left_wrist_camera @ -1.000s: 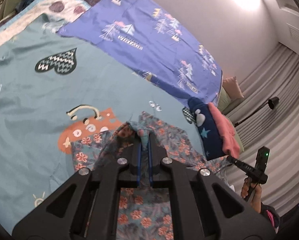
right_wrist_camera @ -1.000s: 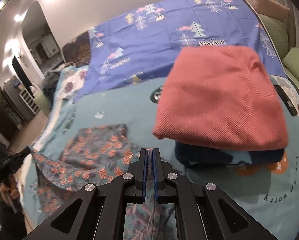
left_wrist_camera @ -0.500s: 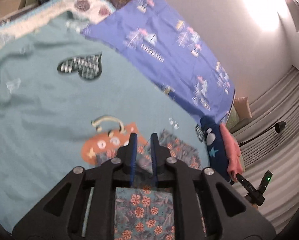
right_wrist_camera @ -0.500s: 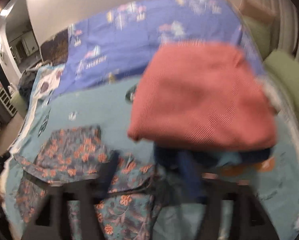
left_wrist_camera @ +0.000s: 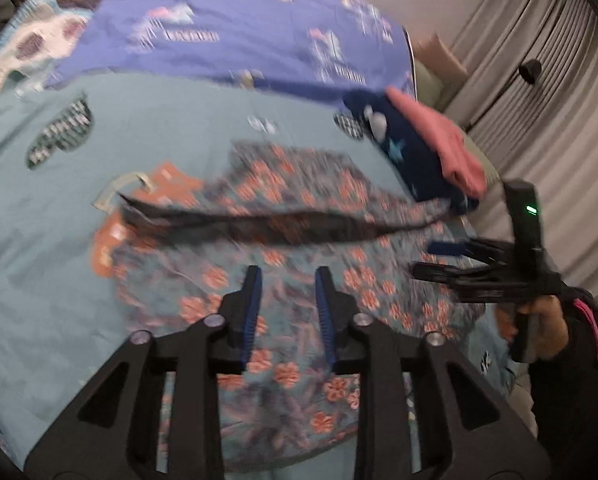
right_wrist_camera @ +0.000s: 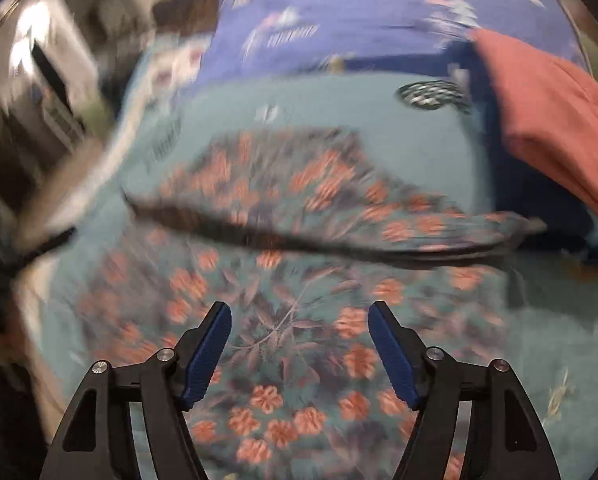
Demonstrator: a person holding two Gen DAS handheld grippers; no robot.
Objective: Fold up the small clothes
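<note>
Left tool: the left tool [left_wrist_camera: 286,280] is now standing with its blue pads apart and nothing between them; a second ago it was pinching the cloth shut.
Right tool: the right tool [right_wrist_camera: 299,316] is gaping wide and holding nothing, where a second ago it was clamped on a hem of the same cloth.
Garment: the teal floral-print fabric garment [left_wrist_camera: 283,240] is lying on the teal cartoon-print bedsheet [left_wrist_camera: 147,136], released by both tools, with one layer folded over and its dark edge [left_wrist_camera: 259,224] crossing the middle.
Folded stack: the coral-pink folded knit [right_wrist_camera: 555,120] is sitting on top of the navy star-print folded garment [left_wrist_camera: 403,148], just beside the floral piece's far corner.
Background: the blue tree-print sheet [left_wrist_camera: 235,28] is lying beyond, well apart from the work.
Meaning: one fold is looking finished; the piece is probably needing another fold or smoothing before joining the stack.
Caution: heavy motion blur is hiding how neat the fold is.
</note>
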